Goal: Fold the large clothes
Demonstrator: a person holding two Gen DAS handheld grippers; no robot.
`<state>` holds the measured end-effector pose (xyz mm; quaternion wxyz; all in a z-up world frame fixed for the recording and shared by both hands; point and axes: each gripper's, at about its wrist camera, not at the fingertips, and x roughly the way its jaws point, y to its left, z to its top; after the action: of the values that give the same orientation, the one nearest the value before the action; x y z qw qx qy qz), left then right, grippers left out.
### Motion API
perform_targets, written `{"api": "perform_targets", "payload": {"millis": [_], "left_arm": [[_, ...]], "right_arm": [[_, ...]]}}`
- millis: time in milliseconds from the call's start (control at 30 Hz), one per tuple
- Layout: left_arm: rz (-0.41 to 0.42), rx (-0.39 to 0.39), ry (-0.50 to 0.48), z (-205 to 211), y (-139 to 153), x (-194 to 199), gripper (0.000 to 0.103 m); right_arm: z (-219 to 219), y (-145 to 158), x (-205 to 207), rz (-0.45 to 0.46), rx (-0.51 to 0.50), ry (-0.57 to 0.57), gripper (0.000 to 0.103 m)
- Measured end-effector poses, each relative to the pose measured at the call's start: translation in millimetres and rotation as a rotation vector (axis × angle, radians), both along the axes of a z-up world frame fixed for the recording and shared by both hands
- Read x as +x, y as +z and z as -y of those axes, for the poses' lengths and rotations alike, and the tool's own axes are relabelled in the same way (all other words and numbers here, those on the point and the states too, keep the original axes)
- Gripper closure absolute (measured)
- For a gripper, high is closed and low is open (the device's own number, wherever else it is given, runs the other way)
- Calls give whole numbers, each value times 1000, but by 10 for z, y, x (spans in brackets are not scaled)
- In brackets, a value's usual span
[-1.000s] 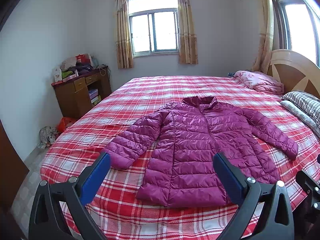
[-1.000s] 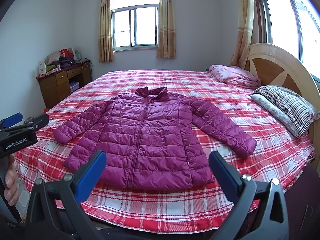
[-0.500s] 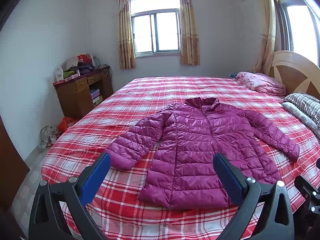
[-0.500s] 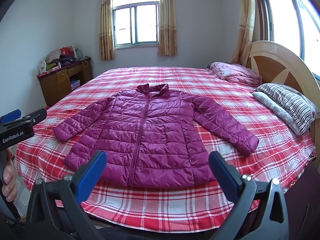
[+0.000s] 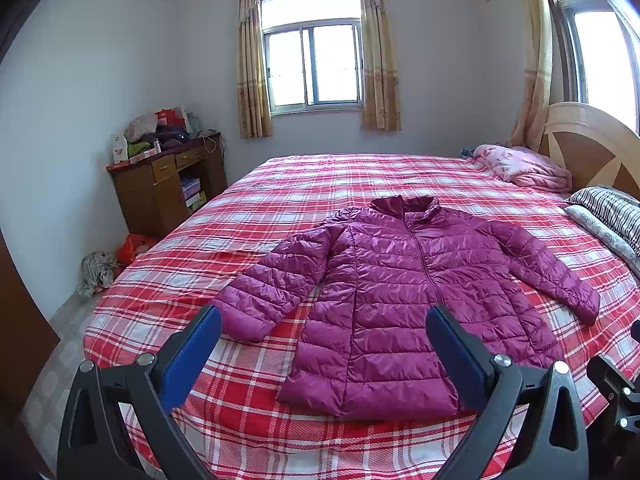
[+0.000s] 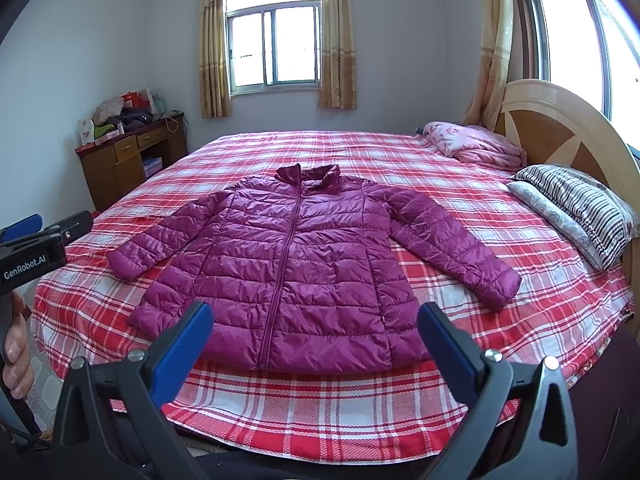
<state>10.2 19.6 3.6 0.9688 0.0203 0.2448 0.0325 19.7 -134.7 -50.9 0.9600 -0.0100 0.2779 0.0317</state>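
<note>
A magenta quilted puffer jacket [image 5: 404,292] lies flat and zipped on the red plaid bed [image 5: 304,184], collar away from me, both sleeves spread out. It also shows in the right wrist view [image 6: 296,264]. My left gripper [image 5: 324,320] is open and empty, held above the bed's near edge in front of the jacket's hem and left sleeve cuff. My right gripper [image 6: 314,316] is open and empty, held short of the hem's middle. The left gripper's body [image 6: 36,248] shows at the left edge of the right wrist view.
A folded pink blanket [image 6: 476,144] and striped pillows [image 6: 580,208] lie at the bed's right by the wooden headboard [image 6: 560,128]. A cluttered wooden desk [image 5: 164,184] stands left of the bed, with bags [image 5: 116,260] on the floor beside it.
Both grippers have edged slightly closer to the bed, so the jacket looks a little larger. Both stay open and the jacket has not moved.
</note>
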Motion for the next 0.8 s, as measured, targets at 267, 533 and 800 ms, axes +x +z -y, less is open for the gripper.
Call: {"api": "perform_targets", "payload": {"millis": [267, 533, 800], "left_arm": [[3, 0, 3, -13, -2, 4, 1], [-3, 10, 2, -13, -36, 20, 1], [-10, 13, 6, -20, -71, 35, 1]], "right_arm": [[0, -6, -1, -1, 2, 0, 0], [8, 0, 6, -2, 1, 0, 0], [-7, -19, -4, -5, 0, 1, 0]]}}
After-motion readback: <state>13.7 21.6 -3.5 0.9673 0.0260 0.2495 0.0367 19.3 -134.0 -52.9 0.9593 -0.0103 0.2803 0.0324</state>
